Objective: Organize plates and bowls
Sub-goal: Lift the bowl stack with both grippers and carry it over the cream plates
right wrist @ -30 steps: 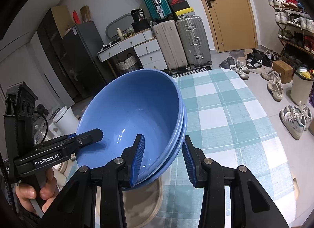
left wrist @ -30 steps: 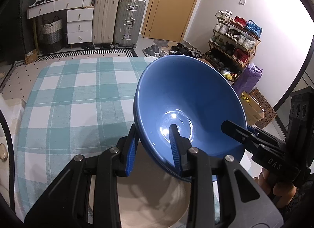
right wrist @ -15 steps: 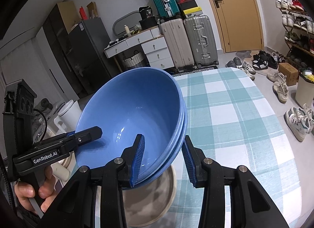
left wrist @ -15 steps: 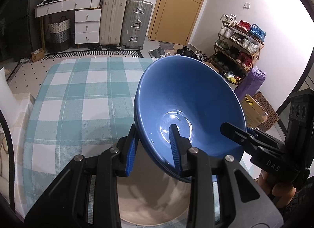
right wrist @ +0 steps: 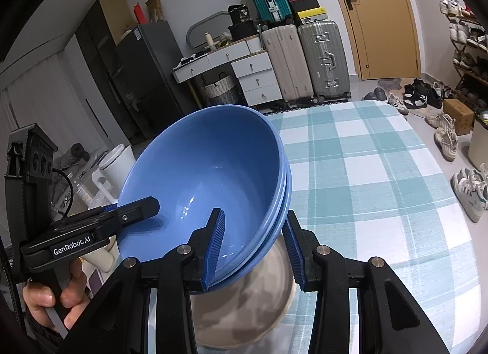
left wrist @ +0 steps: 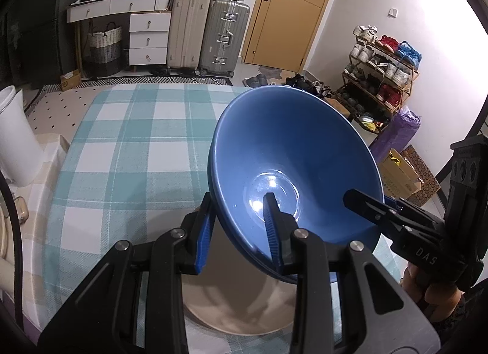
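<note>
Below, beige plate [left wrist: 244, 308] beneath blue bowls [left wrist: 292, 152].

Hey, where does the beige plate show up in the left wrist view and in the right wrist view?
Left wrist: the beige plate sits at bottom centre, on the checked tablecloth, under the blue bowls, partly hidden by the gripper fingers.
Right wrist: the beige plate is at bottom centre, below the blue bowls.
Shared landmark: the silver suitcase beside the wooden door.

2 blue bowls [right wrist: 207, 171], 1 beige plate [left wrist: 244, 308], 2 grippers [left wrist: 238, 225].
</note>
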`<act>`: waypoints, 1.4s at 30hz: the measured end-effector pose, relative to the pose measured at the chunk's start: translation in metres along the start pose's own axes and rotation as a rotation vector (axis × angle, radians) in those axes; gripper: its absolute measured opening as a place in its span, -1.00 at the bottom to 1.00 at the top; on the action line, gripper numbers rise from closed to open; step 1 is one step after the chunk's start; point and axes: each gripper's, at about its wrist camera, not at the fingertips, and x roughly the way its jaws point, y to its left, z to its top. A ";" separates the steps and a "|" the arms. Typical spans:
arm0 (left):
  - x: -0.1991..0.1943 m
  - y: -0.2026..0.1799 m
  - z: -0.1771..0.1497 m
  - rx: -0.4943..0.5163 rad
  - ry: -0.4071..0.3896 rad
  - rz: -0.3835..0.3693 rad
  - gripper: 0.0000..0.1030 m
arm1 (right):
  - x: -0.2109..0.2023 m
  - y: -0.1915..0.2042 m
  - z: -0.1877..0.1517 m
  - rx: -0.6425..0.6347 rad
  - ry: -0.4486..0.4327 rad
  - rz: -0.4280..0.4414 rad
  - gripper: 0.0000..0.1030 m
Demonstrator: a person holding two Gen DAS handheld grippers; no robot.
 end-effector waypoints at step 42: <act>0.037 0.043 -0.045 -0.034 0.081 0.041 -0.45 | 0.031 0.016 -0.038 -0.011 0.082 -0.006 -0.23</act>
